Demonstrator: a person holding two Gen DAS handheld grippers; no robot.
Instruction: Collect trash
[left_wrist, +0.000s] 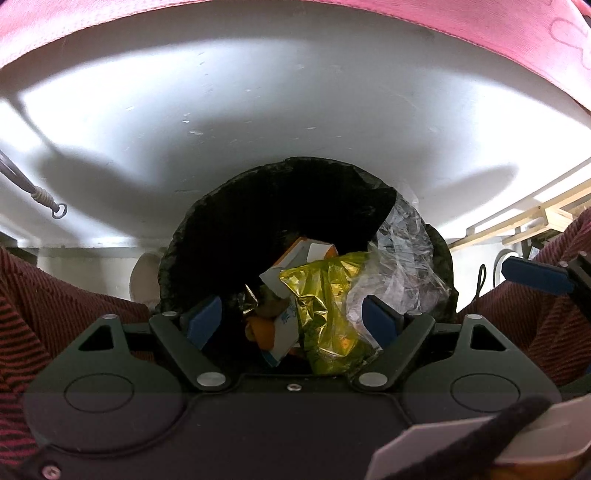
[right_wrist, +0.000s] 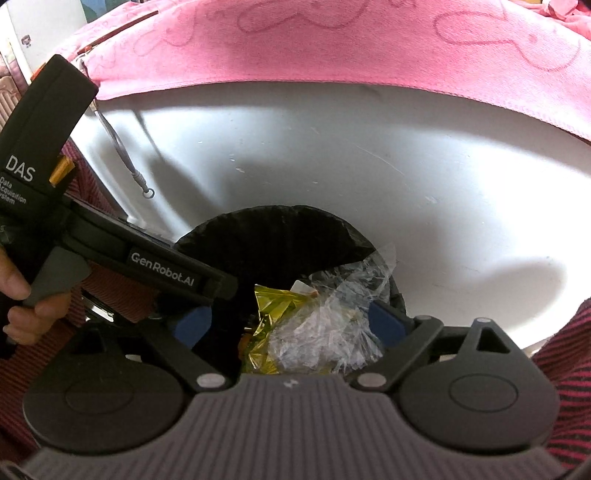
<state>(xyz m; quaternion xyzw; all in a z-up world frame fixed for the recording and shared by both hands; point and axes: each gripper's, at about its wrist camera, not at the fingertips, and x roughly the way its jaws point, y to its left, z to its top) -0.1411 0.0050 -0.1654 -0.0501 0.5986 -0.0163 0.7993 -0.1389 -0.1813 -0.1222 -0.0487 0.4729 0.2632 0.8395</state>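
You hold both grippers over the black bin bag (left_wrist: 258, 229), likely so trash drops in. The left gripper (left_wrist: 291, 319) and right gripper (right_wrist: 293, 325) are wide apart and grip nothing. The yellow wrapper (left_wrist: 328, 295) and clear plastic (right_wrist: 332, 321) seem to lie inside.

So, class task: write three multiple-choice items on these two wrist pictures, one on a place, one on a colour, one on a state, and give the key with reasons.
1. Where does the crumpled clear plastic wrap lie?
A. on the pink towel
B. at the right edge of the black trash bag's opening
C. on the bare white surface, apart from the bag

2. What colour is the shiny foil wrapper in the trash bag?
A. yellow-gold
B. red
C. silver

3. How do the left claw and right claw stand?
A. both shut on nothing
B. left shut on the wrapper, right open
C. both open

Key: 1 B, the wrap spills over the bag's right rim; 2 A, the foil reads yellow-gold in both views; 3 C, the blue pads stand wide apart in each view.
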